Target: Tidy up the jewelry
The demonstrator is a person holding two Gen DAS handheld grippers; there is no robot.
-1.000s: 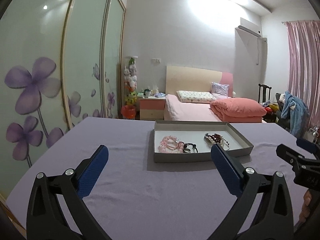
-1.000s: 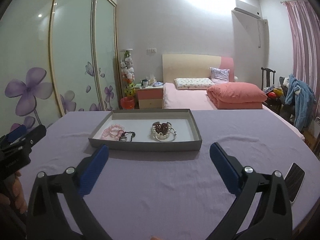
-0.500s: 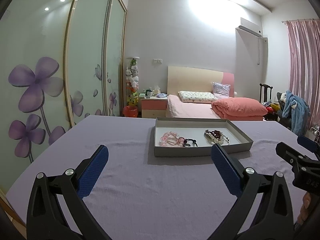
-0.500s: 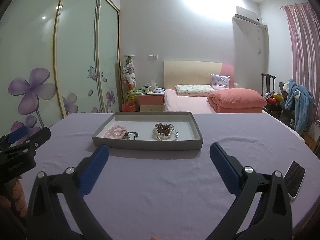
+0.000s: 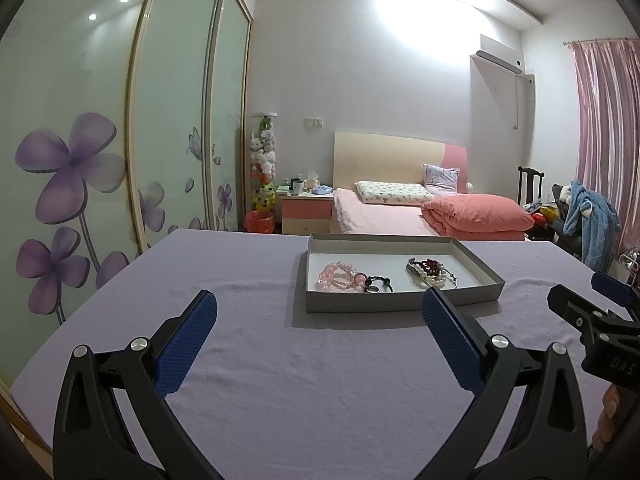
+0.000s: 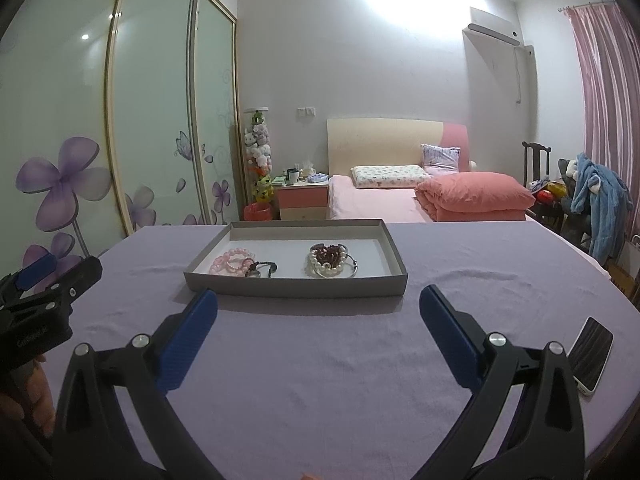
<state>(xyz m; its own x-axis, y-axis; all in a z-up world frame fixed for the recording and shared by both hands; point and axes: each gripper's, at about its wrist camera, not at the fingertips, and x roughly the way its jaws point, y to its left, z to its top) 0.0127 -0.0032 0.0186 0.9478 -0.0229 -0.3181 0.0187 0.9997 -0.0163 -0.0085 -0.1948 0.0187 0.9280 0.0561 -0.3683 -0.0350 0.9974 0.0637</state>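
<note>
A shallow grey tray (image 5: 400, 302) (image 6: 296, 286) rests on the purple-covered table. Inside it lie pink bead bracelets (image 5: 340, 278) (image 6: 232, 263), a small dark cord piece with a ring (image 5: 378, 284) (image 6: 262, 270), and a heap of pearl and dark red bead bracelets (image 5: 432, 271) (image 6: 330, 261). My left gripper (image 5: 319, 314) stands open over the cloth, short of the tray's near wall. My right gripper (image 6: 319, 307) is also open, just before the tray, nothing between its fingers. Each gripper shows at the edge of the other's view.
A phone (image 6: 591, 354) lies near the table's right edge. Beyond the table are a bed with a pink quilt (image 5: 476, 212), a nightstand (image 5: 306, 212), wardrobe doors with purple flowers (image 5: 68, 168) on the left, and a chair with blue clothing (image 6: 600, 200).
Both views have tilted up a little, so the tray sits lower and slightly farther in frame. Both grippers stay open and the jewelry has not moved.
</note>
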